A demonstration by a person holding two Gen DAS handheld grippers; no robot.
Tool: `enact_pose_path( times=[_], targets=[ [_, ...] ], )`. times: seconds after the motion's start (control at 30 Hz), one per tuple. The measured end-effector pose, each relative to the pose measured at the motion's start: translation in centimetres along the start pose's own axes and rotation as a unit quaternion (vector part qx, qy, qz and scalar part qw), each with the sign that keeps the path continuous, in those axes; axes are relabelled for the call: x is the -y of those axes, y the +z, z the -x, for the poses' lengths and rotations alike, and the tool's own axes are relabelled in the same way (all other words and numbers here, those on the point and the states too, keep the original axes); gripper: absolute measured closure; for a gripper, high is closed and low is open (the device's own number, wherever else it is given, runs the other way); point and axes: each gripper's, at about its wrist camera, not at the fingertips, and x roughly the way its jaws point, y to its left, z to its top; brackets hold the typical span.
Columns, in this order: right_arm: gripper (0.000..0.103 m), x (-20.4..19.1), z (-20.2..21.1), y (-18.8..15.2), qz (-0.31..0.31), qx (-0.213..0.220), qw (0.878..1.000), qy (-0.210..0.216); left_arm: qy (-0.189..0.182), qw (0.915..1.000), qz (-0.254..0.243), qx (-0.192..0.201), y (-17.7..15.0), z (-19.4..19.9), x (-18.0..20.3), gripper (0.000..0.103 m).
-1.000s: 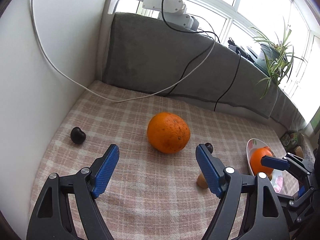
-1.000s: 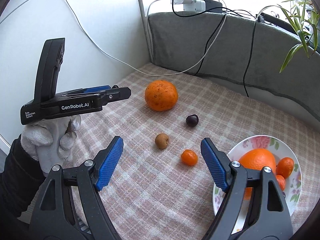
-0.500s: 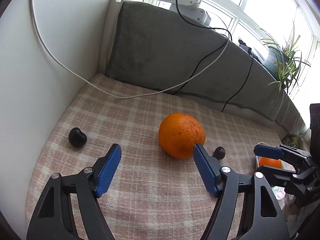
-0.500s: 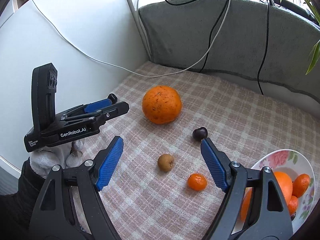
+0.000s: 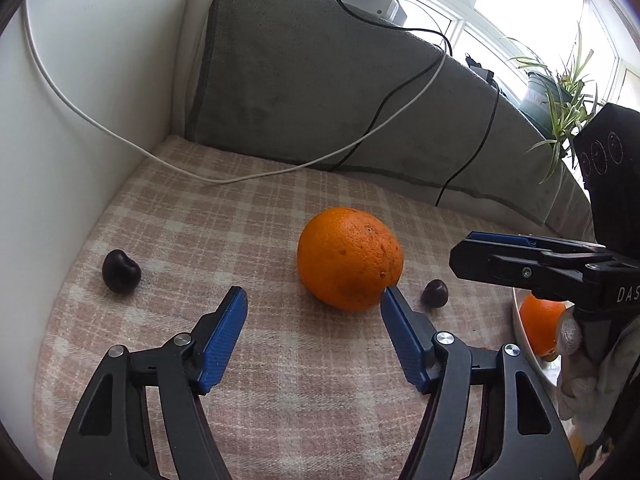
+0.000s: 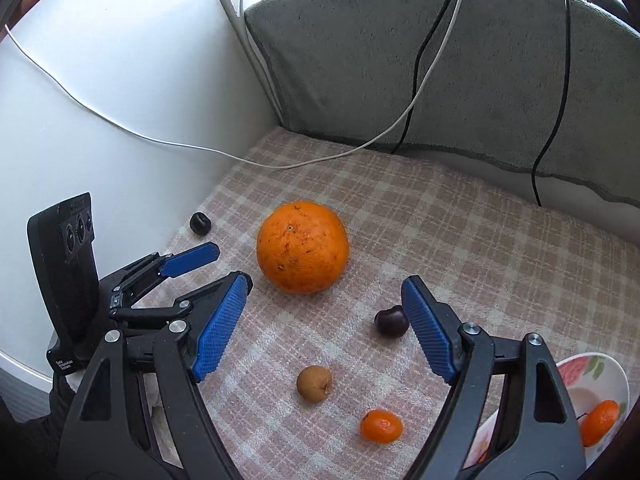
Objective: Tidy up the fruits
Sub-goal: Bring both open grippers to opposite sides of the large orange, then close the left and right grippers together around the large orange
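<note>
A large orange (image 5: 350, 258) lies on the checked cloth; it also shows in the right wrist view (image 6: 302, 246). My left gripper (image 5: 314, 304) is open and empty, its right fingertip beside the orange's near right side. My right gripper (image 6: 326, 292) is open and empty, just short of the orange. A dark cherry (image 5: 121, 271) lies at the left by the wall, another (image 6: 391, 321) sits by my right gripper's right finger. A small brown fruit (image 6: 314, 383) and a small mandarin (image 6: 381, 425) lie nearer. A flowered bowl (image 6: 600, 368) at the lower right holds orange fruit.
A white wall (image 5: 80, 100) bounds the left side and a grey padded back (image 5: 320, 92) the far side. White and black cables (image 5: 360, 144) hang onto the cloth. A potted plant (image 5: 560, 92) stands at the far right. The right gripper's body (image 5: 560, 272) reaches in from the right.
Both grippers have moved forward toward the large orange, which looks bigger in both views. The right gripper has swung left, so the bowl has slid to the frame's edge. No fruit has moved.
</note>
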Motion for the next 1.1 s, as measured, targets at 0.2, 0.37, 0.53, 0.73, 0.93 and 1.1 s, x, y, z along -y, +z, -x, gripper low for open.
enact_pose_path(
  times=[0.2,0.37,0.53,0.73,0.93,1.1],
  targets=[
    [0.020,0.9,-1.7,1.3,-0.018,-0.015,1.000,0.017,-0.007,0.9999,-0.012,-0.006,0.1,-0.6,0.6,0.035],
    [0.020,1.5,-3.3,2.2,-0.027,-0.029,0.999,0.025,-0.013,0.9997,-0.016,-0.012,-0.1,-0.9,0.9,0.035],
    [0.020,1.1,-4.6,2.5,-0.033,-0.040,0.998,0.035,-0.017,0.9993,-0.025,-0.021,-0.2,-1.5,1.6,0.035],
    [0.020,0.4,-5.9,2.4,-0.041,-0.053,0.997,0.043,-0.023,0.9990,-0.025,-0.030,0.1,-2.3,1.7,0.035],
    [0.020,0.4,-6.8,2.6,-0.059,-0.062,0.995,0.054,-0.031,0.9986,-0.020,-0.039,0.8,-3.4,1.7,0.041],
    [0.020,0.6,-7.4,2.5,-0.072,-0.068,0.993,0.064,-0.035,0.9985,-0.013,-0.041,1.1,-3.9,1.3,0.043]
  ],
)
